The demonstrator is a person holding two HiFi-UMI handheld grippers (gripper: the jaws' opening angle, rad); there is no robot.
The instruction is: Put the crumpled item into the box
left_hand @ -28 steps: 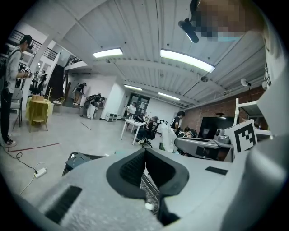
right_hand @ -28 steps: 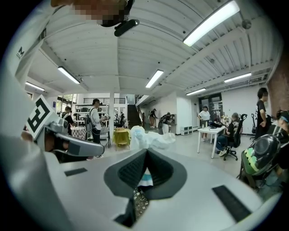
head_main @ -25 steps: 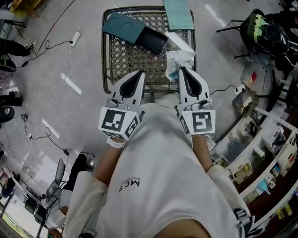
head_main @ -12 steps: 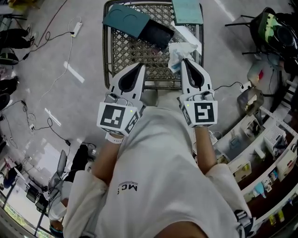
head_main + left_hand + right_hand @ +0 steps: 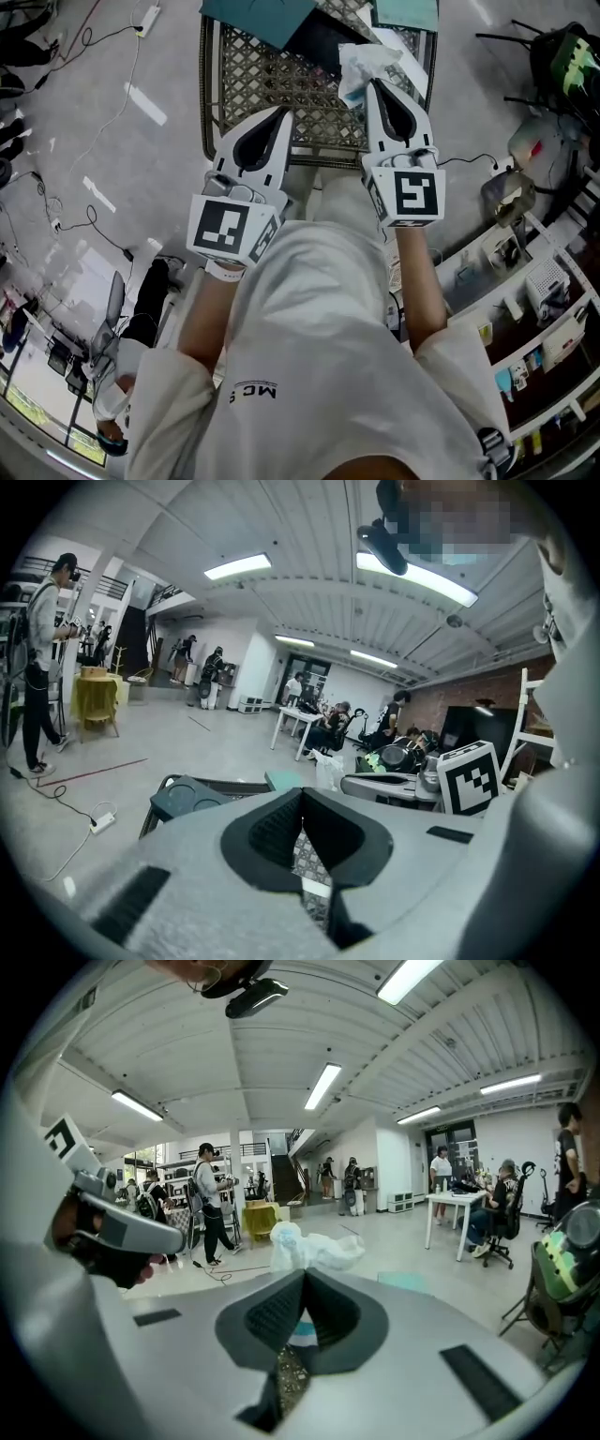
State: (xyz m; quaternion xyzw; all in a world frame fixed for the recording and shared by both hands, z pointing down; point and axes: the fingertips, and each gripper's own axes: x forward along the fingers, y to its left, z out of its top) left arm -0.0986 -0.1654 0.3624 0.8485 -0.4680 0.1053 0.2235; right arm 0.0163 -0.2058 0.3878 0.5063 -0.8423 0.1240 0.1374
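Hovering side by side over the near rim of the wire-mesh counter (image 5: 208, 94), both tools point away from the person. There's wide grey floor (image 5: 122, 141) open to the left, crossed only by loose cables (image 5: 56, 220). The right side is tight, with cluttered shelves (image 5: 534, 319) close by the person's elbow. The left tongs (image 5: 281, 112) are pressed together with nothing between them, only mesh showing past the tips in the left gripper view. The right tongs (image 5: 370, 82) are pinching the crumpled white item (image 5: 366, 61), which bunches out just beyond their tips, held above the counter's far right part. It is just beside the dark box (image 5: 319, 37), to the box's right; contact between them can't be judged. A teal cover (image 5: 253, 11) lies against the box's left side. For lettering, the white shirt (image 5: 319, 309) reads "MC" low on the front, the rest unclear, and each tool's cube shows a black-and-white square marker.
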